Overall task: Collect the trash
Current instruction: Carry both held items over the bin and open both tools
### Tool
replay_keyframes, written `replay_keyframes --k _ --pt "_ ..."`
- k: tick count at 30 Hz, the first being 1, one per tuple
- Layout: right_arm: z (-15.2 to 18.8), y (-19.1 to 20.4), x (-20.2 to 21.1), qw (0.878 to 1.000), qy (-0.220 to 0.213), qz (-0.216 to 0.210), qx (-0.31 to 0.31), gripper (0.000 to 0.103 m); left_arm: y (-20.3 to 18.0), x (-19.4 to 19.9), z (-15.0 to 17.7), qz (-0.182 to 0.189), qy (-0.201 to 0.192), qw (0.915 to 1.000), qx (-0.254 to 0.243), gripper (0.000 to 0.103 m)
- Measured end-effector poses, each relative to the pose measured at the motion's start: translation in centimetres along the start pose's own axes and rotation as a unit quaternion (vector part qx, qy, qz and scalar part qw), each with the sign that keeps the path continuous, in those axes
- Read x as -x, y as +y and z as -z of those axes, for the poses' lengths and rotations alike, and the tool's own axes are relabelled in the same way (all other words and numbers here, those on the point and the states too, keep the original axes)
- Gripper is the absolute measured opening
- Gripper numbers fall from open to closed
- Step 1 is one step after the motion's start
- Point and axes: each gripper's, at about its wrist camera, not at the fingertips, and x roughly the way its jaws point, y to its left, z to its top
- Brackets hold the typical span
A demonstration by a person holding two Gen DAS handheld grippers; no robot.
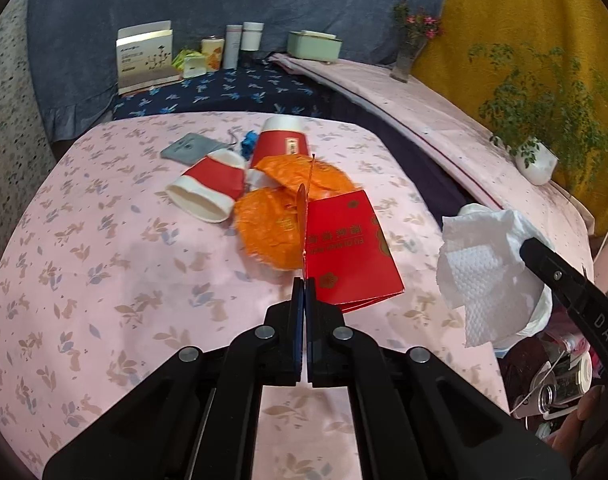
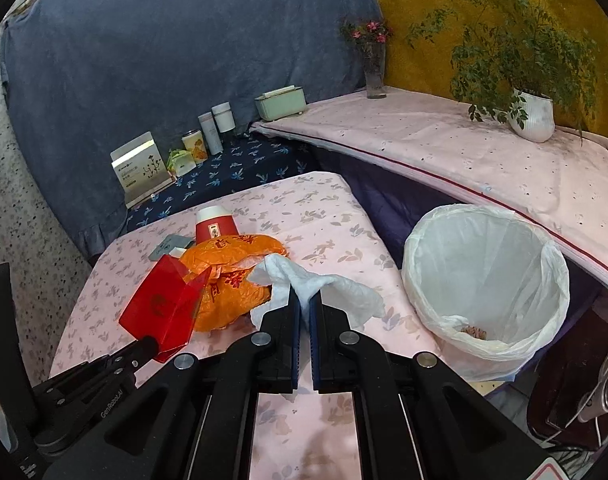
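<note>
My left gripper (image 1: 304,282) is shut on the edge of a folded red envelope (image 1: 350,248), which hangs above the pink floral tablecloth (image 1: 103,280). My right gripper (image 2: 305,298) is shut on a crumpled white tissue (image 2: 344,290), also held off the table. From the left wrist view the tissue (image 1: 480,276) dangles at the right from the right gripper (image 1: 530,248). In the right wrist view the envelope (image 2: 159,304) sits in the left gripper (image 2: 149,342). Orange wrappers (image 1: 271,228) and two red-and-white paper cups (image 1: 211,184) lie on the table. A bin with a white liner (image 2: 484,280) stands to the right.
A grey pouch (image 1: 187,146) lies behind the cups. Boxes, bottles and a tin (image 1: 211,52) stand on the dark blue cloth at the back. A flower vase (image 2: 375,68) and a potted plant (image 2: 532,114) stand on the pink ledge to the right.
</note>
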Motion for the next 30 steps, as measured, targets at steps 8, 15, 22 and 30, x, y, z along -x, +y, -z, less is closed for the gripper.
replay_keyframes --k 8,15,22,30 --pt "-0.9 -3.7 1.8 0.999 -0.02 0.023 -0.017 0.004 -4.6 0.4 -0.8 0.032 -0.007 0.9988 -0.036 0.0" --pt "-1.6 -8.0 2.7 0.998 -0.031 0.053 -0.035 0.004 -9.0 -1.1 -1.0 0.055 0.004 0.996 -0.07 0.0" --pt "-2.1 -12.8 2.7 0.994 -0.033 0.085 -0.054 0.004 -13.4 -2.8 -1.0 0.078 0.012 0.9913 -0.105 0.0" --pt "-2.5 -16.9 1.9 0.991 -0.03 0.109 -0.075 0.004 -18.6 -4.6 -1.2 0.102 0.017 0.9844 -0.142 0.0"
